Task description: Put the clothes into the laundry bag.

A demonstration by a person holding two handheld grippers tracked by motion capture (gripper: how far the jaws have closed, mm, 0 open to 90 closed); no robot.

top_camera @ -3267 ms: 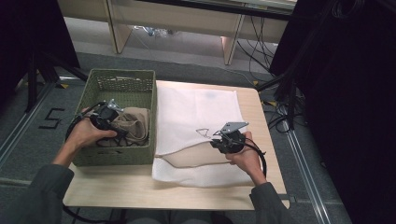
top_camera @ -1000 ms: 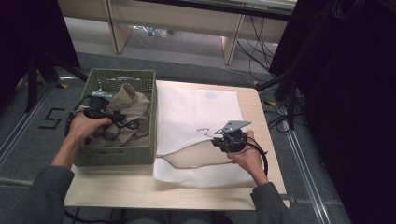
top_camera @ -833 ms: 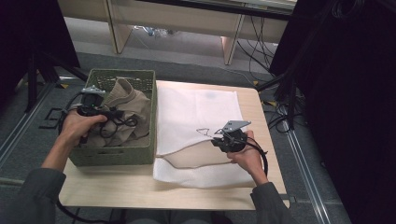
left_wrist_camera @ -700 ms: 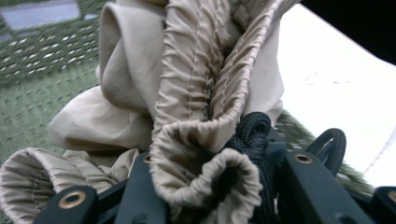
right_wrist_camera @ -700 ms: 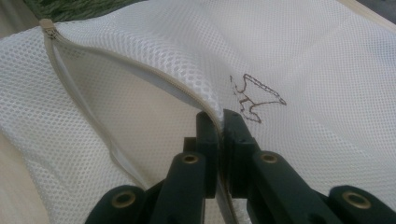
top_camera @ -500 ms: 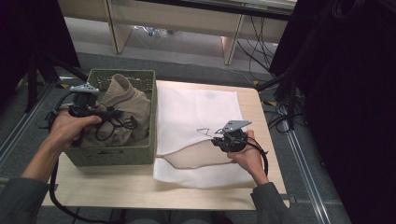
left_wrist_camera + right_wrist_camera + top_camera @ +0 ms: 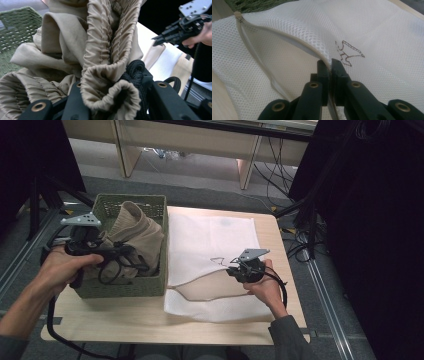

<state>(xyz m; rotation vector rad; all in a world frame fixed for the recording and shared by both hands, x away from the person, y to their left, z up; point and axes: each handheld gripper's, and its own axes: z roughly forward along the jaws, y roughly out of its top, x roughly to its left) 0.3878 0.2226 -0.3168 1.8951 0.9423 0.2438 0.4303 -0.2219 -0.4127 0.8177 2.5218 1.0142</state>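
**Item 1. Right gripper** (image 7: pixel 239 268), at about 5 o'clock on the table. Jaws stood pressed together on the zippered upper edge of the white mesh laundry bag (image 7: pixel 212 247), pinching it beside a small stitched mark (image 7: pixel 348 53). Judged purpose: to lift that lip off the lower layer so the mouth gaped toward the basket, ready to take a garment.

**Item 2. Left gripper** (image 7: pixel 107 251), at about 9 o'clock. Jaws were partly closed, clamped on the gathered elastic waistband and black drawstring of the beige garment (image 7: pixel 105 55). The garment hung half raised above the green woven basket (image 7: pixel 150 205), its lower folds inside. Judged purpose: a waistband grip keeps the cloth in one bundle for carrying across to the bag.

**Item 3. Surface.** Light wooden tabletop (image 7: pixel 150 317); basket at the left, bag spread flat from centre to right, the two just beside each other.

**Item 4. Room.** Grey floor, pale wooden furniture at 12 o'clock, dark drapes and trailing cables at 2 o'clock.
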